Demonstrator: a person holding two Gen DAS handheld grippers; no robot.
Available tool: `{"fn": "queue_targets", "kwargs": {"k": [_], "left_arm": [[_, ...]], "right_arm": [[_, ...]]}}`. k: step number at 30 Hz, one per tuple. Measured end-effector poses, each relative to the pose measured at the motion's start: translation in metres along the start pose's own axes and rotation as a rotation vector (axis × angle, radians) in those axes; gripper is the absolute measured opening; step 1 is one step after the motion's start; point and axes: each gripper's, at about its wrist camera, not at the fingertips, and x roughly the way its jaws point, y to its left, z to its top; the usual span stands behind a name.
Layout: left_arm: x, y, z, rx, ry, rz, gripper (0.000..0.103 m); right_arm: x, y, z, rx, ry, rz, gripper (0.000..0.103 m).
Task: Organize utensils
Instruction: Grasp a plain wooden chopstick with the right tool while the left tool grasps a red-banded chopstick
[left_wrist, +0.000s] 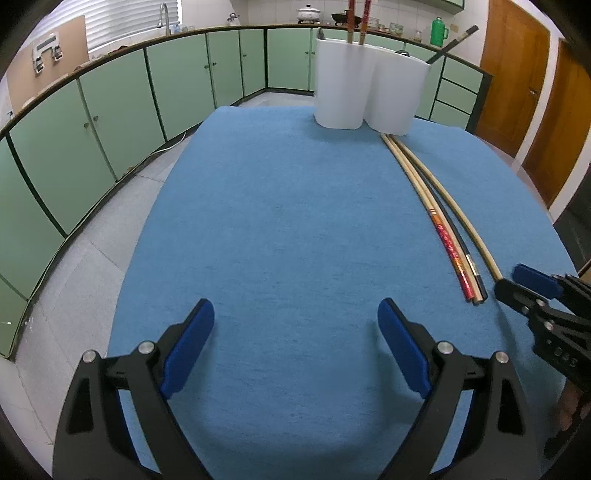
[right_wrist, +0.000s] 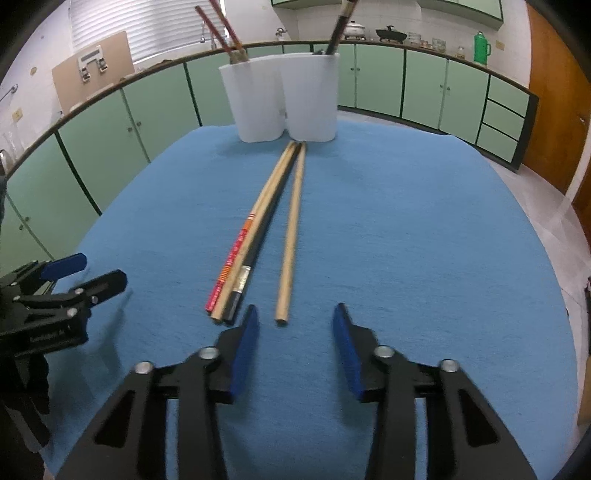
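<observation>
Left wrist view: the left gripper (left_wrist: 295, 345) hovers over a blue table mat (left_wrist: 280, 229), its two blue-padded fingers (left_wrist: 189, 347) spread wide with only bare mat between them. At the mat's far edge stand two white holders (left_wrist: 369, 88) side by side and touching; the left one has two red-handled chopsticks (left_wrist: 357, 22) standing in it, the right one a dark chopstick (left_wrist: 452, 43) leaning out to the right. Four loose chopsticks (left_wrist: 448, 236) lie on the mat in a line running from just before the holders toward the near right, where the right gripper (left_wrist: 517, 282) reaches in with its tips just beside the end of the plain wooden chopstick (left_wrist: 466, 218). Right wrist view: the right gripper (right_wrist: 293, 326) points down at the mat, fingers (right_wrist: 245, 352) partly narrowed but gripping nothing; the near end of the plain wooden chopstick (right_wrist: 291, 236) lies just ahead of the gap between them, apart from both pads. Beside it to the left, three chopsticks lie bunched together: one red-patterned, one plain wood, one black. The left gripper (right_wrist: 88, 275) shows at the left edge, spread apart and empty. Green kitchen cabinets (right_wrist: 380, 79) line the background.
</observation>
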Motion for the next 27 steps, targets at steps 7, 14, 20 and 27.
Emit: {"fn": "queue_targets", "kwargs": {"k": [7, 14, 20, 27], "left_arm": [[0.002, -0.016, 0.0, 0.029, 0.018, -0.048, 0.088], [0.008, -0.051, 0.0, 0.069, 0.033, -0.113, 0.088], [0.017, -0.078, 0.004, 0.102, 0.036, -0.124, 0.088], [0.027, -0.084, 0.008, 0.109, 0.042, -0.062, 0.088]], "right_arm": [[0.003, -0.008, 0.002, 0.033, 0.003, 0.048, 0.007], [-0.009, -0.032, -0.008, 0.068, -0.005, 0.008, 0.007], [-0.012, -0.048, -0.012, 0.091, -0.009, -0.002, 0.007], [-0.011, -0.05, -0.013, 0.1, -0.013, 0.01, 0.007]]}}
